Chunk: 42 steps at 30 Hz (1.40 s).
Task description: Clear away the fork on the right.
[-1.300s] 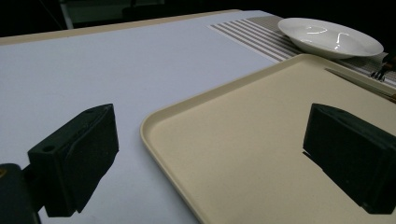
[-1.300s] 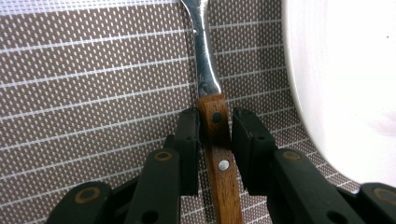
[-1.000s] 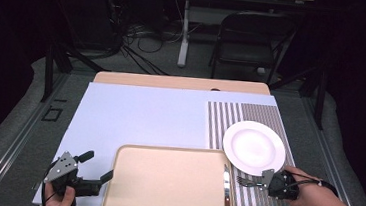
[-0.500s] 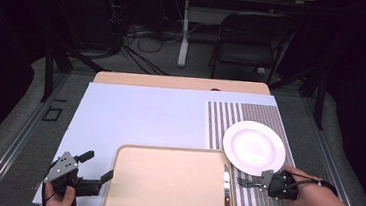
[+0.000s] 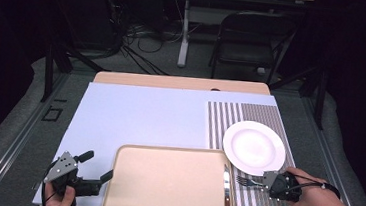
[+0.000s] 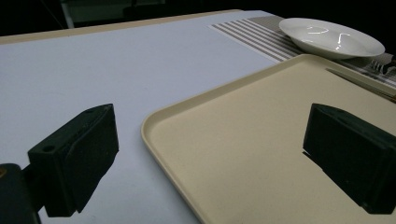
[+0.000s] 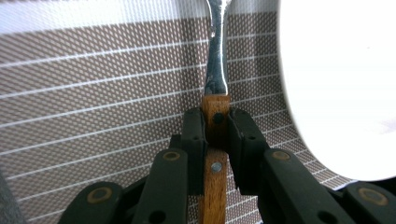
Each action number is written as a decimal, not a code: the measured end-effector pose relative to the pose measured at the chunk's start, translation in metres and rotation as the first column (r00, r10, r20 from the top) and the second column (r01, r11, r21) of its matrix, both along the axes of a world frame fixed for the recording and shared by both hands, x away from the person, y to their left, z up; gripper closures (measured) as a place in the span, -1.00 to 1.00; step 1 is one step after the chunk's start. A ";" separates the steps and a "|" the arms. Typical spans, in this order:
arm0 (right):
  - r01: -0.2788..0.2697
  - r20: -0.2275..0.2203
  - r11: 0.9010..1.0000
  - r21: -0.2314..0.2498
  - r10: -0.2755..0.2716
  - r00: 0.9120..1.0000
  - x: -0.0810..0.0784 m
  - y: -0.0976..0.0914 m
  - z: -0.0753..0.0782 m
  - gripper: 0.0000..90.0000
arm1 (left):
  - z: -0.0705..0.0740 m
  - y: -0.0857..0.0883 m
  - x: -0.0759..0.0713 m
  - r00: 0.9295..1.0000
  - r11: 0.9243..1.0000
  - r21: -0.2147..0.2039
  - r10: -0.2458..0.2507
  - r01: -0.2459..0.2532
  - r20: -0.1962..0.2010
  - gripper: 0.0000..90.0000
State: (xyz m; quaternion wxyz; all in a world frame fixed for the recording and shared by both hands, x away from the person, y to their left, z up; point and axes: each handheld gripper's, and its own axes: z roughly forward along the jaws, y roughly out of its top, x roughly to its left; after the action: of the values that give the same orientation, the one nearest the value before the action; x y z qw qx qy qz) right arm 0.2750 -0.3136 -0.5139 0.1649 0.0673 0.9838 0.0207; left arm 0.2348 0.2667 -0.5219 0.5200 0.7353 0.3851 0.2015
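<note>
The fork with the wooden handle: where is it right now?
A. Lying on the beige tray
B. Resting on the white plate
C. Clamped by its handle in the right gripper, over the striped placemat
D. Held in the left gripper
C: in the right gripper view the right gripper is closed on the wooden handle of the fork, above the striped placemat and beside the white plate.

Wooden-handled metal fork [image 7: 215, 70], glossy white plate [image 5: 254, 145], woven placemat [image 7: 93, 93]
</note>
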 end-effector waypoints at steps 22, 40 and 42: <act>0.160 0.006 0.966 0.201 -0.164 0.986 -0.010 0.011 0.037 0.73 | 0.000 0.000 0.000 1.000 1.000 0.000 0.001 -0.001 0.002 -0.92; 0.653 -0.415 0.576 0.492 -0.504 0.758 -0.011 0.040 0.061 0.73 | 0.001 0.001 0.000 1.000 1.000 0.002 -0.002 0.002 0.000 -0.92; 0.652 -0.428 0.554 0.518 -0.493 0.758 -0.011 0.047 0.058 0.73 | 0.001 0.001 0.000 1.000 1.000 0.002 -0.002 0.002 0.000 -0.92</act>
State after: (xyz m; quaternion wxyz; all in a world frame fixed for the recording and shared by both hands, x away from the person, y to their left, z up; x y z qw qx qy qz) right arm 0.2636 -0.2668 -0.4562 0.0125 0.4397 0.8496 0.2909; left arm 0.2345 0.2676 -0.5214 0.5195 0.7363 0.3841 0.2012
